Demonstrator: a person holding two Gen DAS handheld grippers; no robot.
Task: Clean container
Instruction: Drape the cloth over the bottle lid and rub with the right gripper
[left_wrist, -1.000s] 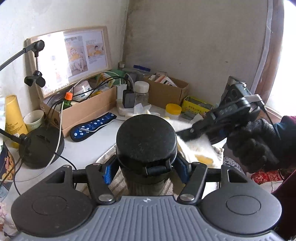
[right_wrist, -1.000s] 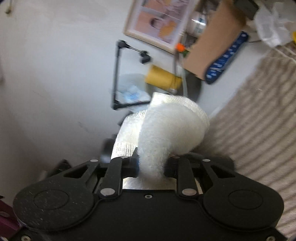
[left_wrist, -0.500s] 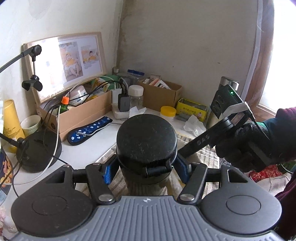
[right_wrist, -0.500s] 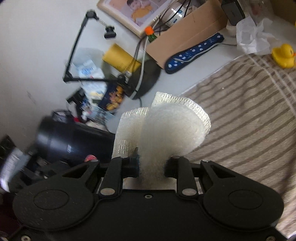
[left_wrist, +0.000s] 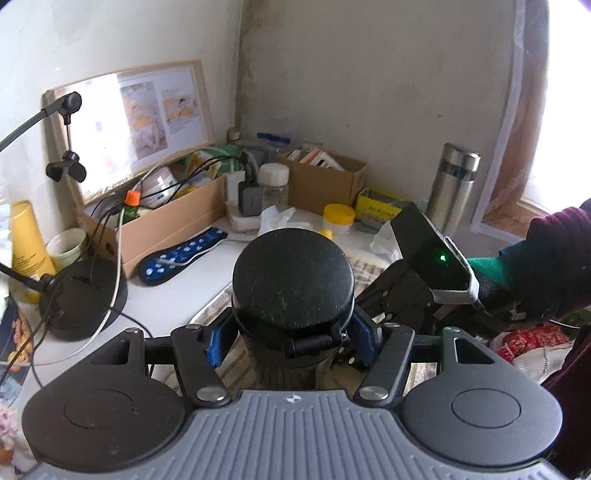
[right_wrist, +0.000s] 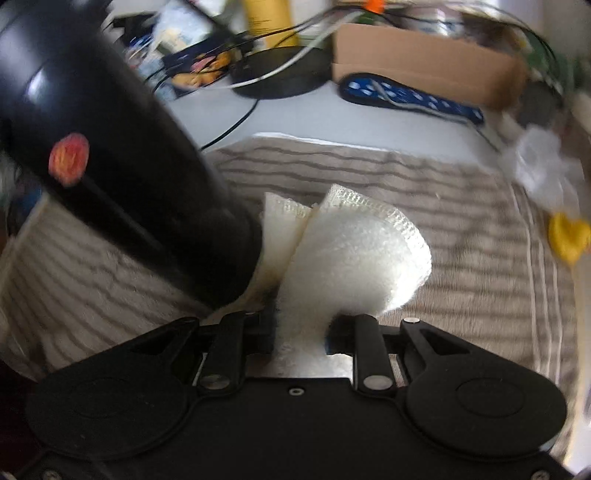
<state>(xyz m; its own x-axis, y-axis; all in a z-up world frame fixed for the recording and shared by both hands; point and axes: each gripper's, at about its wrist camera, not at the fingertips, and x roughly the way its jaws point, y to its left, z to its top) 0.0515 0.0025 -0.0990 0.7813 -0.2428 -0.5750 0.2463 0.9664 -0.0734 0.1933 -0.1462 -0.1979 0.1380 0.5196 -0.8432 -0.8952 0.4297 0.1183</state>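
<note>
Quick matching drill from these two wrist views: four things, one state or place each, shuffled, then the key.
Things:
1. black container
2. white cloth
3. steel flask
4. rubber duck

States or places:
A. stands at the back wall, near the window
B. clamped in the left tool
C. lies on the striped towel, yellow
D. pinched in the right tool, beside the container's side

Pairs: 1-B, 2-D, 3-A, 4-C
</note>
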